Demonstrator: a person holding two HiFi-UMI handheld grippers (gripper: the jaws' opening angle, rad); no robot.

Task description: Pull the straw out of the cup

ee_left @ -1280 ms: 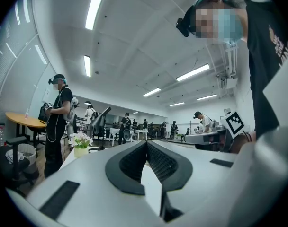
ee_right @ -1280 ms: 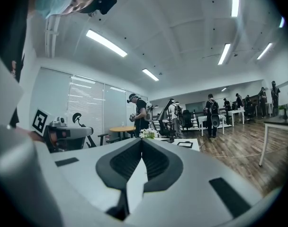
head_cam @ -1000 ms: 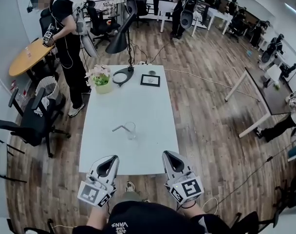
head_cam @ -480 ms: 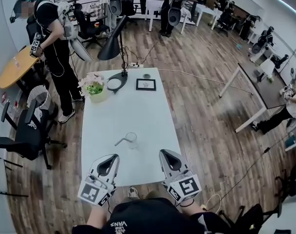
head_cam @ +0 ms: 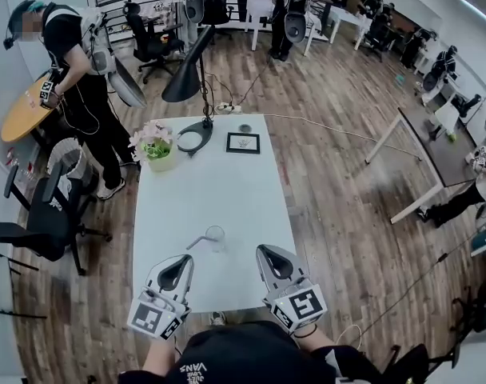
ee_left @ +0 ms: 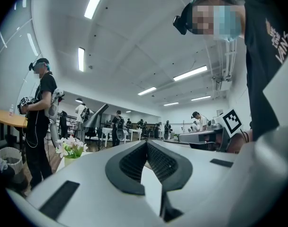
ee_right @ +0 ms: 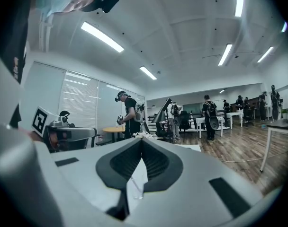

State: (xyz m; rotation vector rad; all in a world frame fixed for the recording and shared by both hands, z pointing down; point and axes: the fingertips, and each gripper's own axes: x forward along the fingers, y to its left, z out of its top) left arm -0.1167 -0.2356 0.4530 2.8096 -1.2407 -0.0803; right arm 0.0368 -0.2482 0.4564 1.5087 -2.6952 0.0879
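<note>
A clear cup (head_cam: 216,238) stands on the white table (head_cam: 227,190) near its front edge, and a pale straw (head_cam: 197,241) leans out of it to the left. My left gripper (head_cam: 186,258) hovers over the table's front edge, left of the cup and a little nearer to me, jaws together and empty. My right gripper (head_cam: 261,249) is level with it on the cup's right, its jaws also meeting at the tips with nothing held. Neither touches the cup. In the left gripper view the left gripper (ee_left: 146,141) hides the cup. In the right gripper view the right gripper (ee_right: 142,139) fills the lower frame.
A flower pot (head_cam: 157,149), a black desk lamp (head_cam: 197,94) and a small framed picture (head_cam: 243,142) stand at the table's far end. A black office chair (head_cam: 47,218) and a standing person (head_cam: 71,62) are to the left. More desks and people fill the room behind.
Both grippers have come forward over the table's front edge, so the cup now lies closer to their tips. Their jaws have stayed as they were.
</note>
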